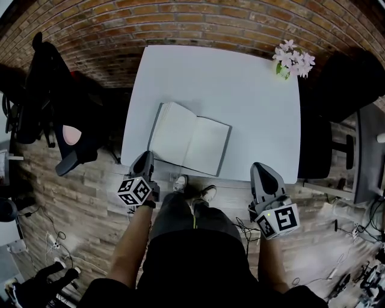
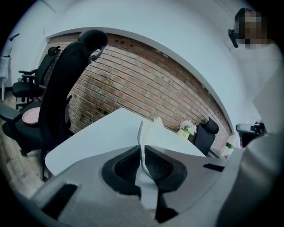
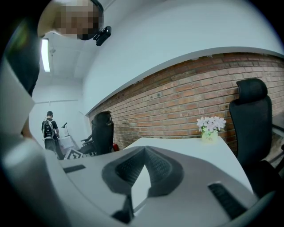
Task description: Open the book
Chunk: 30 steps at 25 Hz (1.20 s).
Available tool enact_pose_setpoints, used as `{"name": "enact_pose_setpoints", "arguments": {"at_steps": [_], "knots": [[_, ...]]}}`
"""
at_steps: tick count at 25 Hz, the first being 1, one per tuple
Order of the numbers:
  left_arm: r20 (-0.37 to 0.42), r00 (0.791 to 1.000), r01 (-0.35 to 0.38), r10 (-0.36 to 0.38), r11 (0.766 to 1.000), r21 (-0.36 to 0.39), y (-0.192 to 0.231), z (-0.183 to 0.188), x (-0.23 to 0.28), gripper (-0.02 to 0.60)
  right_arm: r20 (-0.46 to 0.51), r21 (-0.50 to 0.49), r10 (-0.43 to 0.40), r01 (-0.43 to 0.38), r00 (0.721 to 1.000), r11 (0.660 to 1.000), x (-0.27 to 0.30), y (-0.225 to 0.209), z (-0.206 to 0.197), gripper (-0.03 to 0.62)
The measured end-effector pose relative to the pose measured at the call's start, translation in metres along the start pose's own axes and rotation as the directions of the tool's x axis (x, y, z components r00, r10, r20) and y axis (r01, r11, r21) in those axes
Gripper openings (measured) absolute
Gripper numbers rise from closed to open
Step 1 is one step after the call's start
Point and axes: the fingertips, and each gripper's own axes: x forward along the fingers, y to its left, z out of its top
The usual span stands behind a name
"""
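Okay, the book (image 1: pixel 189 139) lies open on the white table (image 1: pixel 240 90), in the middle of the head view and close to the table's near edge, with both pale pages facing up and a dark cover edge showing along its right side. My left gripper (image 1: pixel 144 157) sits at the book's lower-left corner. In the left gripper view the jaws are pinched together on a thin leaf of the book, which rises curved and upright from between the pads (image 2: pixel 155 165). My right gripper (image 1: pixel 263 168) hangs at the lower right of the table, just at its near edge and well apart from the book. Its own view shows the jaw tips meeting with nothing caught between them, only bare tabletop beyond. Up in the upper right corner of the table stands a small pot of pale pink flowers (image 1: pixel 293 60), near the brick wall (image 1: pixel 180 18). One black office chair (image 1: pixel 54 90) stands off the table's left side on the wooden floor (image 1: pixel 72 198), and another black chair (image 3: pixel 250 115) sits at the right of the right gripper view. A person with a backpack (image 3: pixel 49 128) stands far off at that view's left.
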Motion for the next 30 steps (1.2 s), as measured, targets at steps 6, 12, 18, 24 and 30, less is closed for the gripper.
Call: {"name": "enact_pose_setpoints", "arguments": {"at_steps": [6,12,18,24,30], "knots": [[-0.109,0.994,0.016,-0.003,0.992,0.124,-0.004,-0.020,0.003,0.040,-0.008,0.004,0.006,-0.006,1.000,1.000,0.006,0.004,-0.003,0.012],[-0.188,0.981,0.082,-0.039,0.970,0.230,-0.020,-0.030,0.011,0.044,-0.015,0.001,0.022,-0.022,1.000,1.000,0.014,0.011,-0.004,0.012],[-0.258,0.966,0.098,-0.022,0.954,0.284,-0.020,-0.036,0.024,0.057,-0.024,-0.003,0.037,-0.038,0.999,0.999,0.021,0.022,-0.006,0.012],[-0.286,0.958,0.094,-0.012,0.956,0.276,-0.003,-0.042,0.015,0.178,-0.049,-0.027,0.020,-0.022,0.999,0.999,0.022,0.021,-0.006,0.012],[-0.275,0.960,0.132,-0.046,0.944,0.302,-0.014,-0.023,0.023,0.198,-0.048,-0.032,-0.009,0.007,0.999,0.999,0.018,0.015,-0.001,0.012]]}}
